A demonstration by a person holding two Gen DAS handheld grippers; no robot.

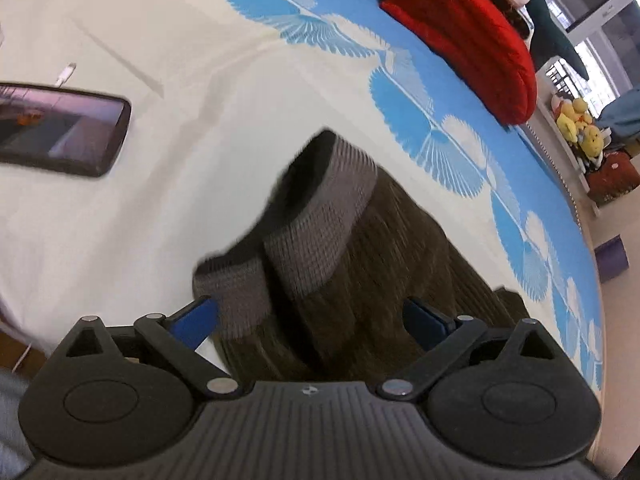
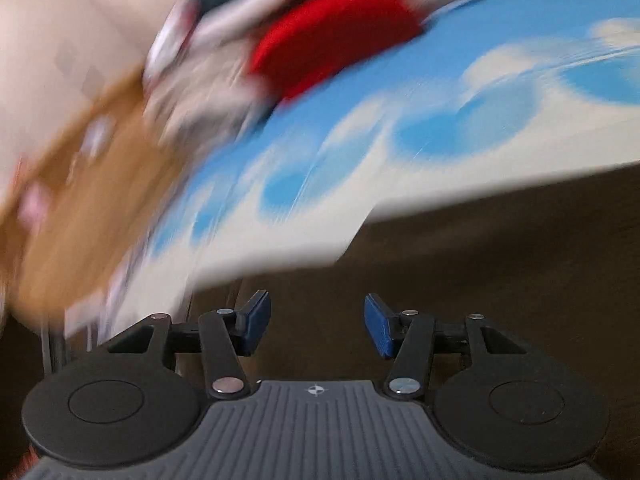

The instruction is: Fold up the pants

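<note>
We judged the brown ribbed pants (image 1: 360,264) soft and floppy, best pinched at the grey cuffs (image 1: 316,232); left gripper (image 1: 312,320) gaped wide and empty, right gripper (image 2: 316,326) half-open, empty.

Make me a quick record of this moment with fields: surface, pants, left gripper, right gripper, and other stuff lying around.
surface: bed sheet, cream with a blue fan-pattern border
pants: dark ribbed pants lying on the sheet, grey knit cuffs side by side
left gripper: left gripper open wide over the pants, pads off the cloth
right gripper: right gripper open, nothing between its fingers; view heavily blurred
other: phone on the sheet, red cushion at the far edge
</note>
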